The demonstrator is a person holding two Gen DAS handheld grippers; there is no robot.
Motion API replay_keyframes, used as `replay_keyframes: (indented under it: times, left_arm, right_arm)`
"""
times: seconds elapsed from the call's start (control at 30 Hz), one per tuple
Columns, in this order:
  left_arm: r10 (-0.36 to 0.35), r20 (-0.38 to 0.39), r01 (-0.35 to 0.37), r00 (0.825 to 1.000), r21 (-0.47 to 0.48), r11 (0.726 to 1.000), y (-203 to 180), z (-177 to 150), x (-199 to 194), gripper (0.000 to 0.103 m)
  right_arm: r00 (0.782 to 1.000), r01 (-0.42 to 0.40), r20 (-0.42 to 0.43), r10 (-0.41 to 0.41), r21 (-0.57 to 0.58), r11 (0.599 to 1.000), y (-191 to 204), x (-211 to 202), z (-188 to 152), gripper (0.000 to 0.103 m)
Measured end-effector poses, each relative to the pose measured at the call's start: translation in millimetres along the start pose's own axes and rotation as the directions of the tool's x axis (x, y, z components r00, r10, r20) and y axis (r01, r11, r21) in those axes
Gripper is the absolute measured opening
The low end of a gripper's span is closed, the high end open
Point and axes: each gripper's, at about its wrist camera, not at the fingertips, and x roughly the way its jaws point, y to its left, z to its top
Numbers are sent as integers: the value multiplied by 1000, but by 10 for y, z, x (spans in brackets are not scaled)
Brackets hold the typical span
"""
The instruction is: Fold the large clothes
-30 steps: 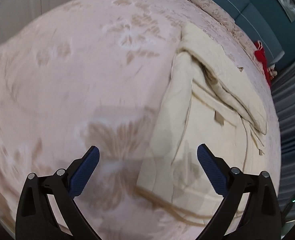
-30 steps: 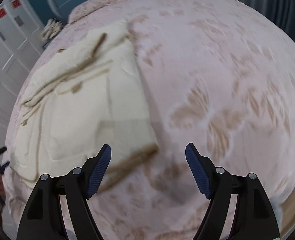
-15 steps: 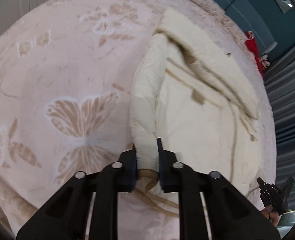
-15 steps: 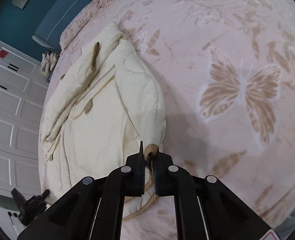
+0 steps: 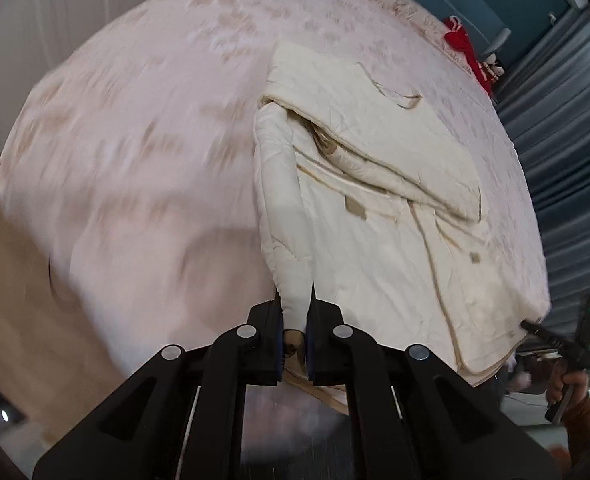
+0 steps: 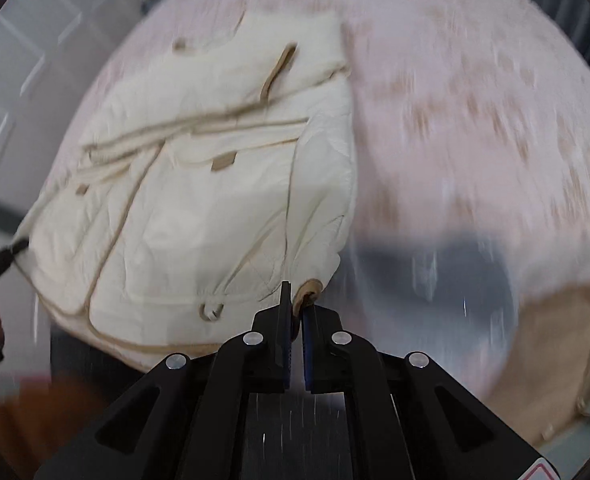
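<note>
On the pink bedspread (image 5: 143,168) lies the cream quilted coat (image 5: 379,216), a padded garment with tan piping along its seams and small tan tabs on the front; its upper part is folded over the body in a thick, soft-edged layer; the fabric shows fine creases and a faint sheen. In the right wrist view the coat (image 6: 199,200) fills the left half of the frame, with a tan loop near the top and a small ring-shaped fitting close to the hem.

The left gripper (image 5: 296,320) is clamped on the coat's near left edge; a rounded roll of cream padding rises from between its black fingers; the near hem hangs slightly above the bedspread. The right gripper (image 6: 296,312) is clamped on the coat's near right corner, where a tan-trimmed cuff or hem end bulges just beyond the fingertips.

The bedspread (image 6: 475,120) carries a blurred beige floral pattern; a red item (image 5: 469,54) lies at its far edge; grey pleated curtains (image 5: 567,128) stand to the right.
</note>
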Motion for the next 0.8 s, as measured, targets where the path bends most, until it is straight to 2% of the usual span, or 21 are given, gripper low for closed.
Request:
replay_keyframes:
  times: [0.07, 0.1, 0.13, 0.2, 0.23, 0.27, 0.33, 0.43, 0.5, 0.63, 0.8]
  left_arm:
    - [-1, 10, 1, 1000, -24, 1000, -40, -191, -256, 6]
    - [-5, 29, 6, 1000, -26, 1000, -96, -186, -345, 6]
    - [-16, 53, 17, 998, -25, 1000, -143, -139, -404, 6]
    - [-28, 140, 27, 990, 10, 1000, -285, 100, -524, 6]
    - [-21, 178, 16, 984, 25, 1000, -312, 192, -567, 6]
    - [-21, 218, 14, 976, 33, 999, -347, 357, -588, 6]
    - [-12, 280, 2, 960, 34, 999, -376, 664, -571, 6]
    - [0, 335, -14, 942, 40, 999, -456, 1067, -452, 6]
    - [34, 363, -60, 931, 61, 996, -539, 1288, -302, 6]
    - [110, 385, -139, 916, 48, 989, -650, 1742, 153, 6]
    - [208, 340, -228, 917, 20, 973, -630, 2120, 805, 7]
  right_arm:
    - [999, -26, -33, 26, 4, 1000, 68, -162, -186, 4]
    - [999, -35, -10, 35, -7, 999, 130, -281, -184, 4]
    - [999, -38, 20, 39, -15, 999, 162, -357, -145, 4]
    - [986, -58, 156, 60, -21, 998, 205, -618, 140, 4]
    - [973, -64, 219, 67, -20, 998, 198, -712, 302, 4]
    - [950, -67, 306, 67, -10, 998, 166, -831, 477, 4]
    - [902, -95, 425, 72, 34, 995, 46, -916, 821, 4]
    - [853, -172, 514, 94, 107, 979, -126, -801, 1214, 4]
    - [839, -162, 540, 67, 129, 978, -141, -658, 1430, 4]
    - [830, -114, 558, -2, 174, 978, -109, -264, 1877, 4]
    - [847, -88, 529, -48, 229, 969, -205, 211, 2319, 4]
